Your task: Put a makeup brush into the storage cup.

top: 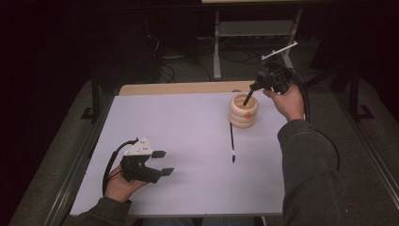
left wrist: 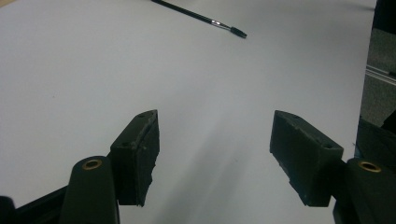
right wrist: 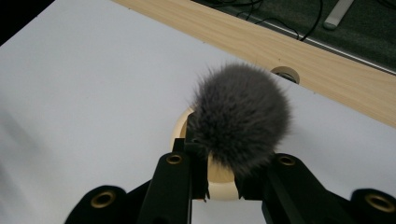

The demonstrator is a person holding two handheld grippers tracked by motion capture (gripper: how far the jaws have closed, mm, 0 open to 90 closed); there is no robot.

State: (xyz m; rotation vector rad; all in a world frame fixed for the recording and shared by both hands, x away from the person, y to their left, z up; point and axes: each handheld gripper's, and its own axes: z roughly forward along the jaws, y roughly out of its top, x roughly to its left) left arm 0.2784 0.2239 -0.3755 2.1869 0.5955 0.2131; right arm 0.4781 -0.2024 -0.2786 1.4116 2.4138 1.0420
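Right claw (top: 251,90) sits at the far right of the desk (top: 188,141), held in the person's right hand (top: 288,101), tipped down toward the wooden holder (top: 243,111). Jaws are clamped on a make-up brush (right wrist: 239,116): in the right gripper view the fluffy grey brush head bulges out just past the two jaw tips, pinched between them, and hangs directly over the holder's round mouth. In the high view the dark brush end (top: 248,97) points down into the opening of the holder; whether it touches the rim or the inside cannot be told.

Holder: pale wood, ringed like stacked discs, upright, with a small orange mark on its near side. It stands on the white desk surface close to the far edge, just in front of the bare wooden strip (right wrist: 289,44) along that edge.

Second brush (top: 232,142): thin, black, lying flat on the desk just near of the holder, its length running near-to-far. In the left gripper view its tip end (left wrist: 236,31) lies well beyond the jaws.

Left claw (top: 160,163) rests low at the near left of the desk, in the person's left hand (top: 120,186), pointing right. Jaws stand wide apart with only bare white surface between them. It is well apart from the holder and from both brushes.
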